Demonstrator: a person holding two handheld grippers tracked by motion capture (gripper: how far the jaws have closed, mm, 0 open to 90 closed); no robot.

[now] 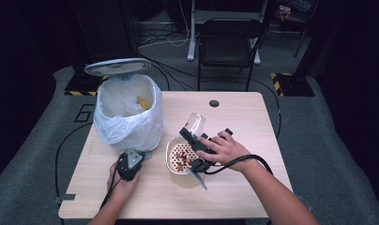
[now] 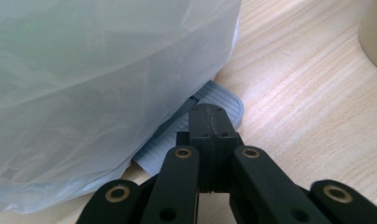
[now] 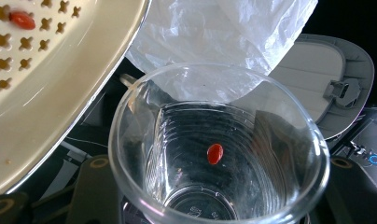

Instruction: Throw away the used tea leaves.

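You've got a black folding chair (image 1: 227,44) past the far edge of the wooden table (image 1: 253,117), well apart from it. A small dark round hole (image 1: 214,103) sits near the table's far edge, about mid-width. Grey carpet (image 1: 328,140) covers the floor around you. Black cables (image 1: 166,75) snake over it behind the table, and one black cable (image 1: 61,145) loops along the table's left side. Two black bases with yellow-black striped tape stand on the floor, one far left (image 1: 82,84), one far right (image 1: 293,84). A white metal stand (image 1: 193,28) rises behind the chair. Background is dark, can't tell more.
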